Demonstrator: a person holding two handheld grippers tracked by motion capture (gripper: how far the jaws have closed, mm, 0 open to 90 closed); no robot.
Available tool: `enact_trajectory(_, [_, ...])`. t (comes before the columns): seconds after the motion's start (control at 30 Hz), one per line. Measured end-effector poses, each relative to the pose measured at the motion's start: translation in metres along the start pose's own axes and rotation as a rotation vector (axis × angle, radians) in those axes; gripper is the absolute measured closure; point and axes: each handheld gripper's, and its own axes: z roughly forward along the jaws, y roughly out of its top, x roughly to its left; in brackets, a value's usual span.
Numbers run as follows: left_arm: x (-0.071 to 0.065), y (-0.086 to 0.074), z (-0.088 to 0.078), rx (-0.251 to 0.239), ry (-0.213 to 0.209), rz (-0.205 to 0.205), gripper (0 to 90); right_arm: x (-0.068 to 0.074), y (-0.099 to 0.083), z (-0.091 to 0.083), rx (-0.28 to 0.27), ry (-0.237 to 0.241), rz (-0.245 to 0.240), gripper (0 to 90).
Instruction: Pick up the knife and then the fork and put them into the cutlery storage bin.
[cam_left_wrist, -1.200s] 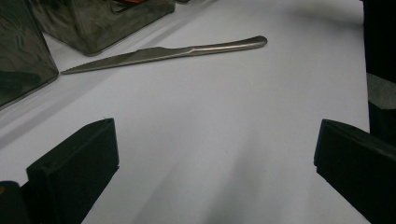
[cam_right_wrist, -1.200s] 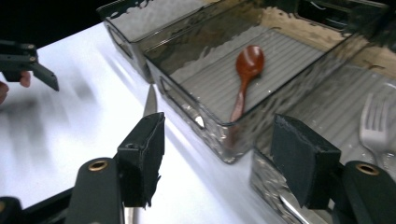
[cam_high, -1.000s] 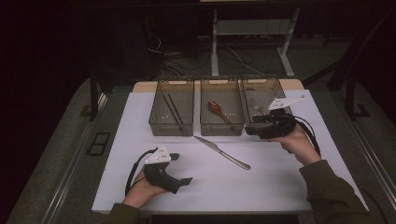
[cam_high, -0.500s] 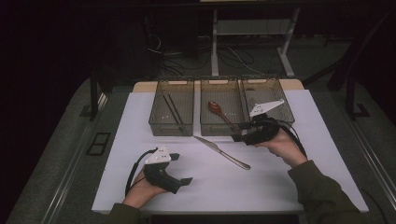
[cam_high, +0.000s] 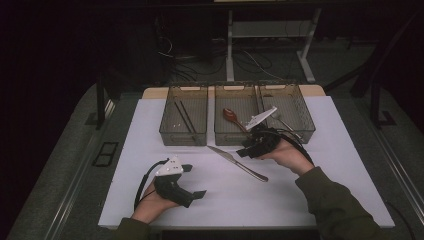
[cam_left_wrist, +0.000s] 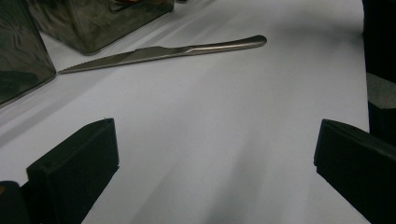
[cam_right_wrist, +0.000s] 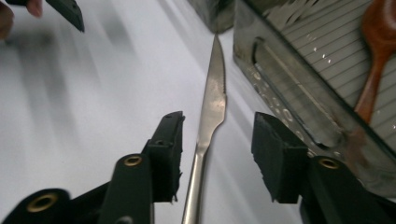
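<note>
A steel table knife (cam_high: 237, 162) lies slantwise on the white table top (cam_high: 300, 200), in front of the middle bin. My right gripper (cam_high: 245, 150) hovers low over it, and in the right gripper view the knife (cam_right_wrist: 212, 98) runs between the two jaws near where blade meets handle. The right gripper (cam_right_wrist: 217, 135) has just been closing, but both pads stand clear of the knife, so it is open. My left gripper (cam_high: 195, 181) rests at the front left, wide open with nothing between its jaws (cam_left_wrist: 215, 149); the knife (cam_left_wrist: 163, 50) lies farther off.
Three clear bins stand in a row at the back. The left bin (cam_high: 170, 134) holds dark sticks, the middle bin (cam_high: 220, 136) a brown spoon (cam_high: 231, 116), the right bin (cam_high: 307, 125) a metal utensil. The middle bin's wall (cam_right_wrist: 299, 121) is close beside the right jaw.
The right hand moved left and down from the right bin to the knife, and its jaws narrowed around it. The left hand and gripper stayed still.
</note>
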Motion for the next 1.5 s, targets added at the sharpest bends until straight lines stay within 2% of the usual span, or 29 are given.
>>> enact_trajectory(0.13, [0.000,0.000,0.000,-0.001,-0.002,0.000,0.0,0.003,0.008,0.013,0.079,-0.003,-0.040,59.4])
enact_trajectory(0.2, [0.000,0.000,0.000,-0.001,-0.002,0.001,0.0,0.004,0.012,0.021,0.122,0.001,-0.032,61.1])
enact_trajectory(0.3, [0.000,0.000,0.000,-0.002,-0.003,0.004,0.0,0.003,0.015,0.032,0.206,-0.014,-0.045,64.4])
enact_trajectory(0.63, [0.000,0.000,0.000,0.002,-0.002,0.006,0.0,0.008,0.013,0.049,0.359,-0.002,-0.043,70.3])
enact_trajectory(1.03, [0.000,0.000,0.001,0.003,-0.003,0.005,0.0,0.015,0.016,0.059,0.447,-0.060,-0.111,72.8])
enact_trajectory(1.27, [-0.001,0.001,0.001,0.004,-0.005,0.006,0.0,0.024,0.023,0.066,0.517,-0.114,-0.171,75.2])
enact_trajectory(1.5, [0.000,0.001,0.001,0.002,-0.004,0.007,0.0,0.029,0.026,0.069,0.551,-0.137,-0.203,79.2])
